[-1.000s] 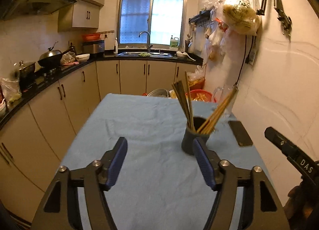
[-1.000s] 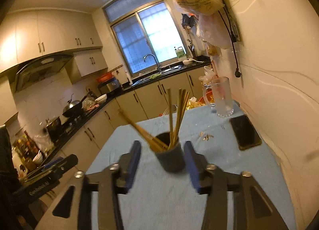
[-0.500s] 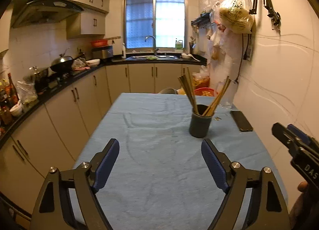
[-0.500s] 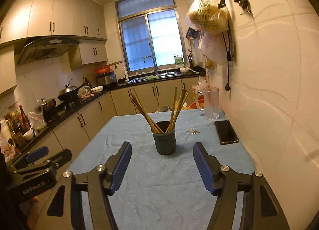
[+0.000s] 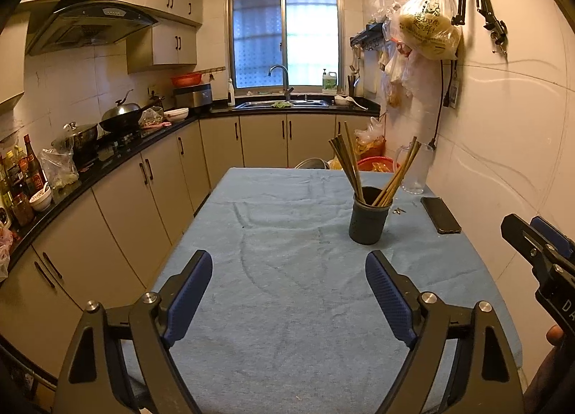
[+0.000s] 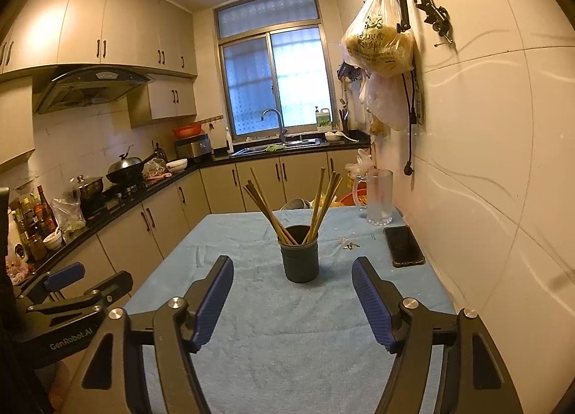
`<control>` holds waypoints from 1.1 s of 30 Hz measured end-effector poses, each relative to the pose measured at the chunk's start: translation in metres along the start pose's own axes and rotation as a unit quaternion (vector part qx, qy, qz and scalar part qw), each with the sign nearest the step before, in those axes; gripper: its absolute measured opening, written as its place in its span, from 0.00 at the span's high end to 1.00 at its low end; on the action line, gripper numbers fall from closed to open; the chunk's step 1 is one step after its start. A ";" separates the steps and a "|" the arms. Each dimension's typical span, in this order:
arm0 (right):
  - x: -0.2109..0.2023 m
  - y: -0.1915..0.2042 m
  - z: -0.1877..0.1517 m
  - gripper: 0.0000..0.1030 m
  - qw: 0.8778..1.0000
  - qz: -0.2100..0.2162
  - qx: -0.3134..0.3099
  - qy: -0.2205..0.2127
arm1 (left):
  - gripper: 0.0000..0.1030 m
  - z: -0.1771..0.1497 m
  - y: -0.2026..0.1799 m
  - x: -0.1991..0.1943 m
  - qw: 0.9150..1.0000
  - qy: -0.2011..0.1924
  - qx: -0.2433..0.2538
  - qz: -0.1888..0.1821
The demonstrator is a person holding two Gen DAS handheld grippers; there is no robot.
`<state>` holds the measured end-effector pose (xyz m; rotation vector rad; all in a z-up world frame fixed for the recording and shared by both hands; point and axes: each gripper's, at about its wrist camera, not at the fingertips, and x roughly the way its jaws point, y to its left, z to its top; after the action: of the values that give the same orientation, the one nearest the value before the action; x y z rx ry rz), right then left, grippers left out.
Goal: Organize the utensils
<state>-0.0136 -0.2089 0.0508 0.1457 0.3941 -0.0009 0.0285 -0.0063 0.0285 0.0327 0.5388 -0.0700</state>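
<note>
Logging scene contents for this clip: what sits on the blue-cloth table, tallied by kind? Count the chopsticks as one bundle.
Dark utensil cup: 1
Chopstick bundle, standing in the cup: 1
Glass mug: 1
Black phone: 1
Cluster of small bits, too small to identify: 1
Total: 5

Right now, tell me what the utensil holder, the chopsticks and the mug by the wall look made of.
Utensil holder: dark, matte, probably plastic; no shine.
Chopsticks: wood or bamboo, tan-brown and dull.
Mug: clear glass or plastic, see-through with a handle; cannot tell which.
</note>
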 end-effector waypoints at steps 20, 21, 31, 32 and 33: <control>0.004 -0.010 0.002 0.30 1.000 -0.008 0.014 0.001 | 0.15 0.001 -0.002 -0.003 1.000 -0.002 0.007 0.020; 0.004 -0.011 0.001 0.30 1.000 -0.009 0.014 0.000 | 0.15 0.002 -0.002 -0.004 1.000 -0.003 0.007 0.022; 0.005 -0.009 0.001 0.29 1.000 -0.008 0.012 -0.001 | 0.15 0.002 -0.005 -0.005 1.000 -0.005 0.009 0.025; 0.005 -0.009 0.000 0.29 1.000 -0.009 0.011 -0.001 | 0.15 0.002 -0.005 -0.005 1.000 -0.004 0.009 0.026; 0.005 -0.009 0.000 0.29 1.000 -0.008 0.011 0.000 | 0.15 0.002 -0.005 -0.005 1.000 -0.004 0.009 0.026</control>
<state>-0.0097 -0.2178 0.0473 0.1633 0.3952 -0.0210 0.0249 -0.0109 0.0330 0.0636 0.5295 -0.0249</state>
